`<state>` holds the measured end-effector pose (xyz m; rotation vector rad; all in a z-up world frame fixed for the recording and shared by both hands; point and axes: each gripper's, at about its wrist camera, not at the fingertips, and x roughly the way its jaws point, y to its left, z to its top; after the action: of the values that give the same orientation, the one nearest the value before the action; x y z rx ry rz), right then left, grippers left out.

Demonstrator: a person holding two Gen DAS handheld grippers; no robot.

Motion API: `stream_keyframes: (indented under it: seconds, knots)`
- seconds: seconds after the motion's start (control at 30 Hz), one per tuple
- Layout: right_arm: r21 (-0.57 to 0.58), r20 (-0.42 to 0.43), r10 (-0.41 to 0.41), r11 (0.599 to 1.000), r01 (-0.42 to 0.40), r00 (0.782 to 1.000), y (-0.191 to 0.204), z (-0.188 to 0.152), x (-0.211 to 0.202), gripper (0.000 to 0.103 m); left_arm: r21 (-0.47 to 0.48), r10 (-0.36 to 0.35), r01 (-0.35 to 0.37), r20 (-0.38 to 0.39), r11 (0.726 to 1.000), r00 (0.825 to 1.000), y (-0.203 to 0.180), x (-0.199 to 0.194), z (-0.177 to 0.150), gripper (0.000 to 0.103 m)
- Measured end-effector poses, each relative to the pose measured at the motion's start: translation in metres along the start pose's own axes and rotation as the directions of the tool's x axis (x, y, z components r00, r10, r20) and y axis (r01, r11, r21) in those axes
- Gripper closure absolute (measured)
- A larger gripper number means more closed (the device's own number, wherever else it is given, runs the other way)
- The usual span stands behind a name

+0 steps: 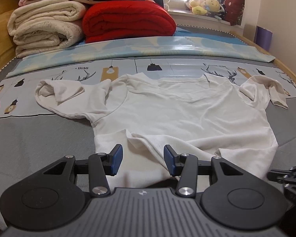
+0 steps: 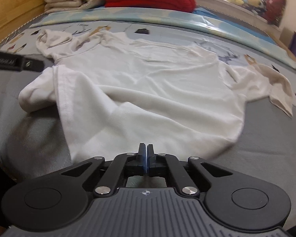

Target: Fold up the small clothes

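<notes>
The white T-shirt [image 1: 187, 114] lies spread front-up on the grey bed cover [image 1: 39, 138], collar toward the far end, both short sleeves out to the sides, hem nearest me. My left gripper [image 1: 142, 159] is released: its blue pads [image 1: 116, 159] stand apart over the hem, with a raised fold of the fabric showing between them and neither pad pressing on it. My right gripper [image 2: 146, 154] is clenched: the pads meet face to face at the near edge of the hem; whether they pinch any cloth I cannot tell. The shirt's upper part rests on a printed mat [image 1: 167, 67]. Beyond it, a red blanket [image 1: 128, 19] and cream blankets [image 1: 45, 27] are stacked at the head of the bed.
</notes>
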<state>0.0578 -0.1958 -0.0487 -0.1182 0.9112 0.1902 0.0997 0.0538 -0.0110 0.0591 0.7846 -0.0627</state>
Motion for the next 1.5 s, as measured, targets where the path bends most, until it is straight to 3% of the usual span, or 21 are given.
stream_keyframes:
  seconds: [0.13,0.27,0.33,0.4,0.47,0.8,0.97,1.03,1.13,1.2,1.3,1.5]
  knots:
    - [0.024,-0.028,-0.024,0.999,0.025,0.999,-0.021,-0.014,-0.008,0.103,0.018,0.006,-0.006,0.005,1.0,1.0,-0.001,-0.01,-0.001,0.052]
    - [0.122,-0.021,0.034,0.992,-0.032,0.999,-0.035,-0.021,-0.016,0.1,0.026,0.012,-0.013,0.019,1.0,1.0,0.004,-0.027,0.005,0.052]
    - [0.146,0.002,0.057,0.988,-0.057,0.998,-0.033,-0.018,-0.018,0.088,0.015,0.005,-0.006,0.044,1.0,0.999,0.01,-0.034,0.001,0.05]
    - [0.141,0.039,0.068,0.987,-0.073,0.997,-0.027,-0.013,-0.019,0.064,-0.016,0.012,-0.012,0.02,1.0,1.0,0.016,-0.029,-0.008,0.048]
    - [0.124,0.069,0.083,0.988,-0.091,0.994,-0.018,-0.006,-0.016,0.056,-0.026,0.021,-0.021,-0.011,0.999,1.0,0.02,-0.019,-0.012,0.048]
    - [0.064,0.049,0.13,0.989,-0.133,0.99,0.026,0.025,0.042,0.036,-0.069,0.033,-0.033,-0.004,0.997,0.999,0.042,-0.013,-0.012,0.048]
    - [0.05,-0.008,0.12,0.992,-0.119,0.993,0.042,0.03,0.069,0.033,-0.056,0.042,-0.043,-0.017,0.998,0.999,0.048,-0.012,-0.016,0.048]
    - [0.019,-0.024,0.087,0.996,-0.086,0.996,0.046,0.029,0.072,0.034,-0.052,0.048,-0.049,-0.019,0.997,0.999,0.05,-0.011,-0.017,0.048]
    - [-0.022,-0.027,0.054,0.998,-0.055,0.998,0.045,0.026,0.07,0.046,-0.066,0.051,-0.053,-0.024,0.996,0.998,0.054,-0.01,-0.017,0.048]
    - [-0.021,-0.023,0.053,0.998,-0.054,0.998,0.04,0.024,0.066,0.068,-0.074,0.048,-0.05,-0.021,0.996,0.999,0.053,-0.011,-0.016,0.048]
    - [-0.015,-0.024,0.068,0.998,-0.068,0.997,0.032,0.022,0.056,0.085,-0.066,0.042,-0.042,-0.013,0.997,0.999,0.046,-0.012,-0.015,0.048]
    - [-0.016,-0.006,0.108,0.994,-0.108,0.994,0.009,0.021,0.017,0.09,-0.041,0.016,-0.016,-0.002,0.999,1.0,0.026,-0.013,-0.011,0.048]
